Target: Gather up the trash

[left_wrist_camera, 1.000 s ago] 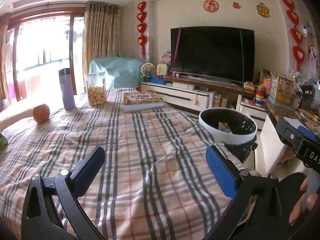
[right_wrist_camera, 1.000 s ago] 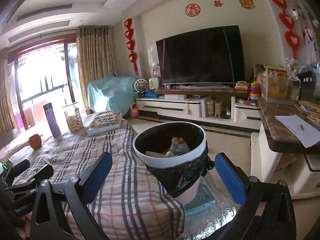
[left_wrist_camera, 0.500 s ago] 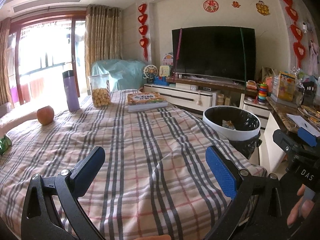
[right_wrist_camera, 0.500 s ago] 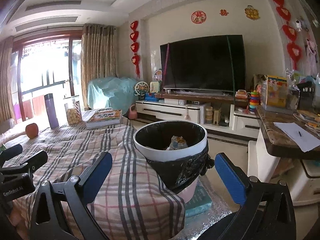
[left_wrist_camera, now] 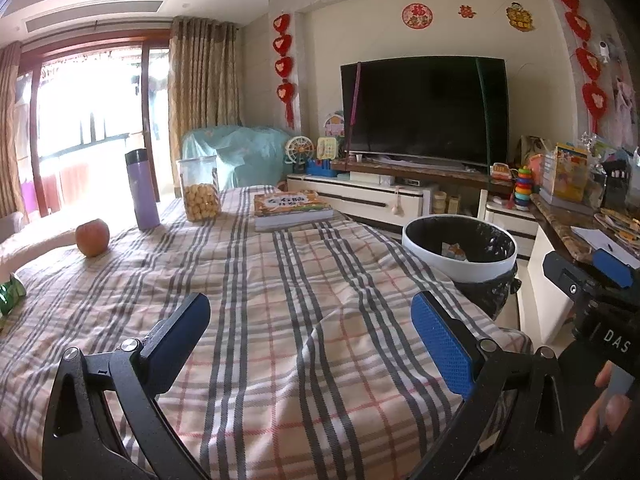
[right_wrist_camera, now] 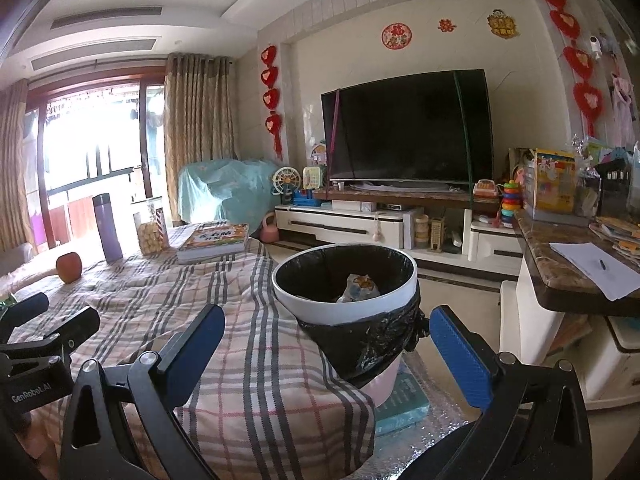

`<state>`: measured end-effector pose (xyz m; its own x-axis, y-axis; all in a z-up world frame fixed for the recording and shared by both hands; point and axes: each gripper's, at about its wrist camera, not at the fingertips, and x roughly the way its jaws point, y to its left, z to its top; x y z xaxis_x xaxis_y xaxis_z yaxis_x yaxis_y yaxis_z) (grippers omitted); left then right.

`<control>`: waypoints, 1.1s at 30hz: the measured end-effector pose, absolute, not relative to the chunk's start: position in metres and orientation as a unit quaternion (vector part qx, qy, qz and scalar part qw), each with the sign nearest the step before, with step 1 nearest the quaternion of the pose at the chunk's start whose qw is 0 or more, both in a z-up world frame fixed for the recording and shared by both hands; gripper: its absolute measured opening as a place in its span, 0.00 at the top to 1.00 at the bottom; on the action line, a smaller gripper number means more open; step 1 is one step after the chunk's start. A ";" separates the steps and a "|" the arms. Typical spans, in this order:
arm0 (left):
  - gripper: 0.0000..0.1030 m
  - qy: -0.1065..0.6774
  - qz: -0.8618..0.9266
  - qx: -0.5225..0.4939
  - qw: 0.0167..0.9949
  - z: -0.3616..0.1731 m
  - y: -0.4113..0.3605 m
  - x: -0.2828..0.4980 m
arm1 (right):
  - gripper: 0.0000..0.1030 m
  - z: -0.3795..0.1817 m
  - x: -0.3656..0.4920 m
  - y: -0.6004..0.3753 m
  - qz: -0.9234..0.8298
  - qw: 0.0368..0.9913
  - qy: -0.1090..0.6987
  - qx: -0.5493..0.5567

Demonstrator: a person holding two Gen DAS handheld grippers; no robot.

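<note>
Meanwhile, both grippers have drawn back and risen over the last second: the left gripper (left_wrist_camera: pixel 310 346) hangs with its blue pads spread wide and nothing between them, and the right gripper (right_wrist_camera: pixel 326 354) is likewise splayed and empty. The table reads lower and farther in both views than it did a moment earlier, which suggests a drop-off is finished and the hands are retreating. Ahead of the right gripper, just past the plaid cloth (right_wrist_camera: pixel 256 360), stands the bin (right_wrist_camera: pixel 345 278) with crumpled wrappers (right_wrist_camera: pixel 358 288) inside its black liner. From the left wrist the bin (left_wrist_camera: pixel 459 249) sits forward and to the right; a green scrap (left_wrist_camera: pixel 10 298) at the far left edge may be remaining trash.
</note>
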<state>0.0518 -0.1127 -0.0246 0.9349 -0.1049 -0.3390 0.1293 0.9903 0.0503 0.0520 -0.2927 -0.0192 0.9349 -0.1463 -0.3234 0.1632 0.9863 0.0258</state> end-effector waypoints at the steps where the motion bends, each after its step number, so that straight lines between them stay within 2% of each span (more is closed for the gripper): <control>1: 0.00 0.169 -0.059 0.037 0.983 -0.025 -0.113 0.051 | 0.00 -0.019 0.051 -0.293 -0.078 0.983 0.161 0.027; 33: 0.00 0.174 -0.062 0.035 0.982 -0.026 -0.114 0.052 | 0.00 -0.014 0.048 -0.290 -0.067 0.985 0.156 0.037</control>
